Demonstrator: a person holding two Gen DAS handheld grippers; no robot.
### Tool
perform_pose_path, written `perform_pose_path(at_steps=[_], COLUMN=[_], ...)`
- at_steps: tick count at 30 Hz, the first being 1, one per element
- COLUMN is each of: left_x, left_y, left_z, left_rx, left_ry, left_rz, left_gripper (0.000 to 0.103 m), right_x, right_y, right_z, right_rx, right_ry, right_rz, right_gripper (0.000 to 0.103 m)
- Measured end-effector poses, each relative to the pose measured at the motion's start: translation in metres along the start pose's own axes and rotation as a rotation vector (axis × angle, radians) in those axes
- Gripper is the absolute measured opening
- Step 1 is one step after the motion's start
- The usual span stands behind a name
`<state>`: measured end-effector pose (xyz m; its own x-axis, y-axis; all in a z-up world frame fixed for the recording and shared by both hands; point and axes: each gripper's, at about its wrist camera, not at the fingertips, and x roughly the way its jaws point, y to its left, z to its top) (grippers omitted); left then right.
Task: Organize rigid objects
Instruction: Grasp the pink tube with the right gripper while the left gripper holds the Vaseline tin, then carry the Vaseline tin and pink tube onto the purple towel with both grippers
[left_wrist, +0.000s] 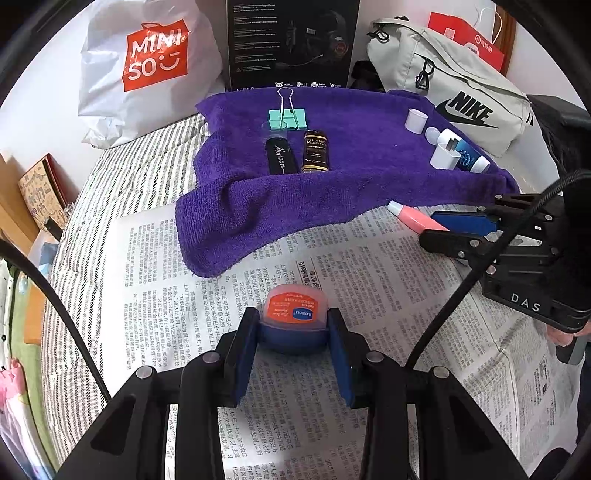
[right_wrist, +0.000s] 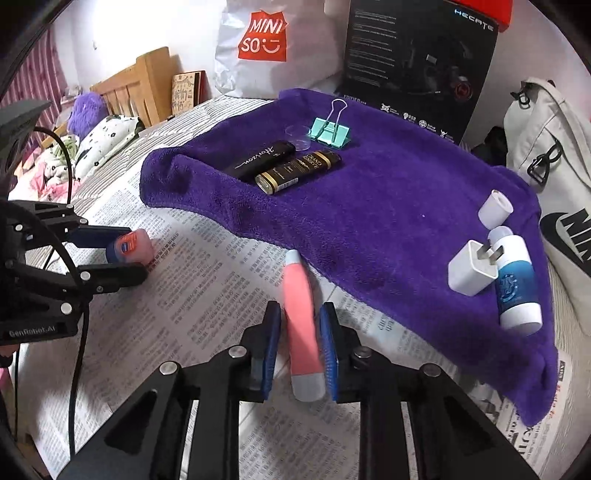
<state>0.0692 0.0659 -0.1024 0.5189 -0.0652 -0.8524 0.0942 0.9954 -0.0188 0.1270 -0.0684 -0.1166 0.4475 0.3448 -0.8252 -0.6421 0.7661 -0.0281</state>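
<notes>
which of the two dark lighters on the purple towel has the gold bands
The Grand Reserve lighter, lying nearer the white charger plug. Gold bands ring its body; the Horizon lighter beside it is plain black with white script.

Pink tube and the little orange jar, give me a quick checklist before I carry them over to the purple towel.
1. Left gripper shut on orange jar: ok.
2. Right gripper gripping pink tube: cannot tell, small gap at the left pad.
3. Free space on purple towel: ok, middle is bare.
4. Towel flat: not ok, front edge is bunched.
5. Grippers clear of each other: ok, apart over the newspaper.
</notes>
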Motion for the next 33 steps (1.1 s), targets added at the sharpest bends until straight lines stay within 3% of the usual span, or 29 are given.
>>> perform_pose_path(at_steps=[5, 9, 23, 33], left_x=[0.0, 0.0, -0.001, -0.004], left_y=[0.001, 0.0, 0.0, -0.004], left_z=[-0.001, -0.001, 0.0, 0.001], left_rx=[-0.007, -0.003, -0.021, -0.045], left_ry=[-0.008, -0.006, -0.01, 0.002], left_rz=[-0.002, 0.006, 0.011, -0.016], left_gripper=[0.035, 0.035, 0.035, 0.035], right_x=[-0.001, -0.005, -0.01, -0.029], right_y=[-0.007, -0.008, -0.008, -0.022], right_z=[-0.001, -0.003, -0.01, -0.02], right_rx=[0.031, 0.025, 0.019, 0.1], right_ry=[0.007, 0.05, 0.071, 0.095], right_rz=[0.026, 0.005, -0.018, -0.017], right_gripper=[0.017, 0.017, 0.017, 0.017])
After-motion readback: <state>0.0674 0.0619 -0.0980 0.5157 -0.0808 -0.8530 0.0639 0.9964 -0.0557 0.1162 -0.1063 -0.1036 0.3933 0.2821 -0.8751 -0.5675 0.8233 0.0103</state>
